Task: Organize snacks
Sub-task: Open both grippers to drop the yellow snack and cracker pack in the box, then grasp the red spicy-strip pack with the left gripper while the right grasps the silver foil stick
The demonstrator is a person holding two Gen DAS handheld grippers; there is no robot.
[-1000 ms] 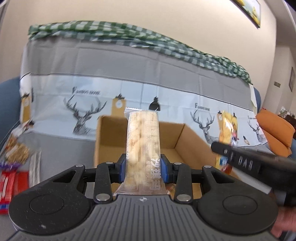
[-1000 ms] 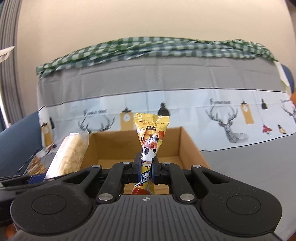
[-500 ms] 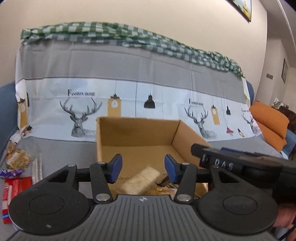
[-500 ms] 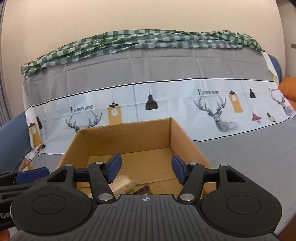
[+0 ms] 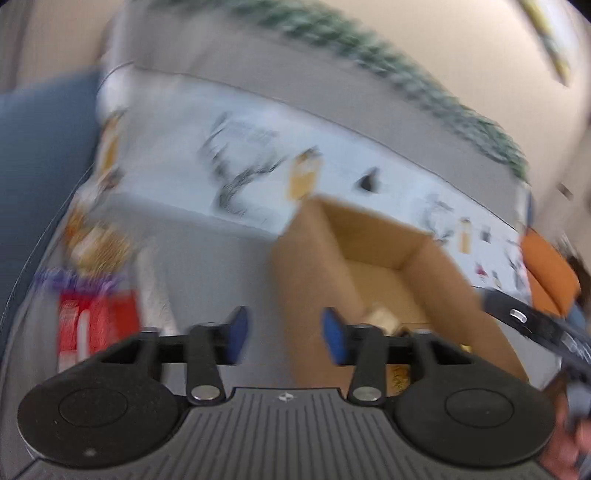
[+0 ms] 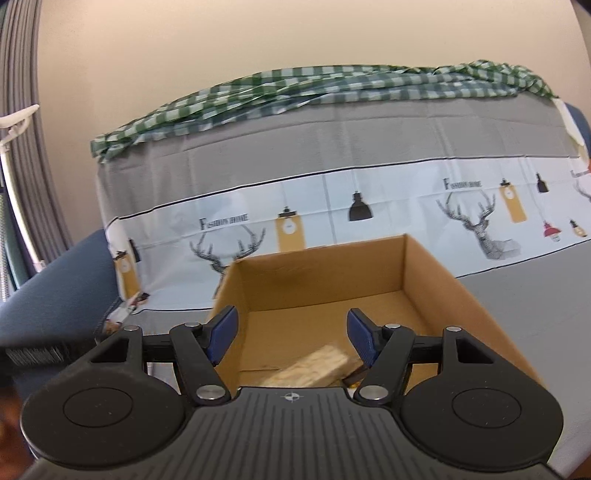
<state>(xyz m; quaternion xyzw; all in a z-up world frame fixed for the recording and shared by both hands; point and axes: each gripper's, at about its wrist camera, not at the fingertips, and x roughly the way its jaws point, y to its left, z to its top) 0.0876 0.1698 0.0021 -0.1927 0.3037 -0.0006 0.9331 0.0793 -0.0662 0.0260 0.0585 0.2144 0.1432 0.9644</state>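
- Left gripper (image 5: 283,334) – blue pads spread apart, nothing between them; view heavily motion-blurred and tilted.
- Right gripper (image 6: 293,339) – fingers wide apart, nothing held, poised over the near edge of the cardboard box (image 6: 436,273).
- Right gripper's body also shows at the right edge of the left view, beside the box, with a bit of the person's hand (image 5: 565,439) below it.
- Cardboard box – open-topped, brown, sits on the grey surface; in the left view (image 5: 314,266) it lies ahead and to the right of the fingers.
- In the box: a pale cracker bar in clear wrap (image 6: 314,367) lying flat on the floor near the front wall; a sliver of something yellow/dark just beside its right end, too hidden to name.
- Left of the box, on the surface: a loose pile of snack packets – red packet (image 5: 92,325) nearest, purple wrapper (image 5: 74,282) behind it, golden-brown snack (image 5: 96,243) farther back; all blurred, brands unreadable.
- Surface: grey cloth cover (image 6: 535,306) with a white printed band of deer heads and hanging lamps running up the backrest.
- Green checked cloth (image 6: 332,85) bunched along the top of the backrest.
- Blue upholstery (image 6: 55,284) at left, orange cushion (image 5: 550,273) far right in the left view.
- Beige wall (image 6: 295,33) behind; grey curtain (image 6: 22,110) at the left edge.
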